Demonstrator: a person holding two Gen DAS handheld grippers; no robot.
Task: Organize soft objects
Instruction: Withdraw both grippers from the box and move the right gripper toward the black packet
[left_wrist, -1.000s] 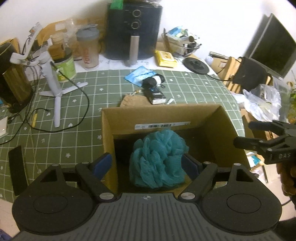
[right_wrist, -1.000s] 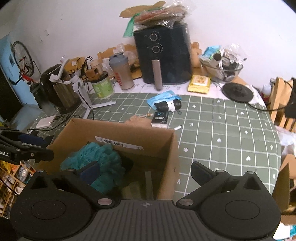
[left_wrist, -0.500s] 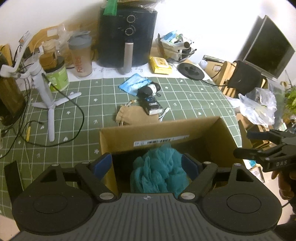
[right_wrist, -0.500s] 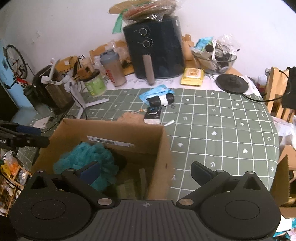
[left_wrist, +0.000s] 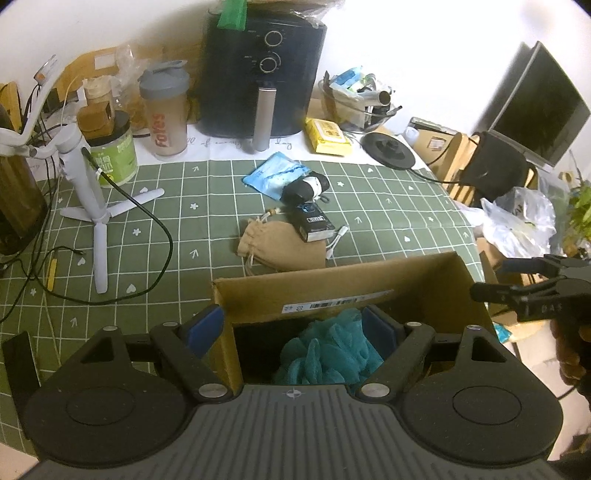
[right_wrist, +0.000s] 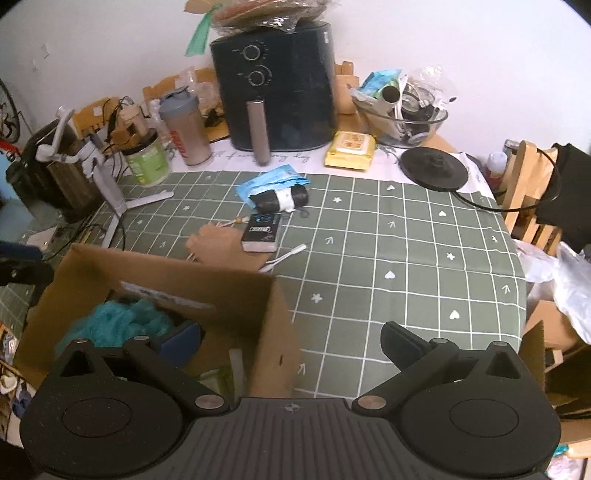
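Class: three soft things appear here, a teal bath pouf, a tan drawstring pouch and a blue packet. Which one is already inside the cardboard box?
The teal bath pouf lies inside the cardboard box; the tan drawstring pouch and blue packet lie on the tablecloth.

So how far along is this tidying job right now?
Done: the teal bath pouf lies inside the cardboard box. In hand: nothing; the left gripper and right gripper are both open. Left: the tan drawstring pouch is on the green tablecloth beyond the box.
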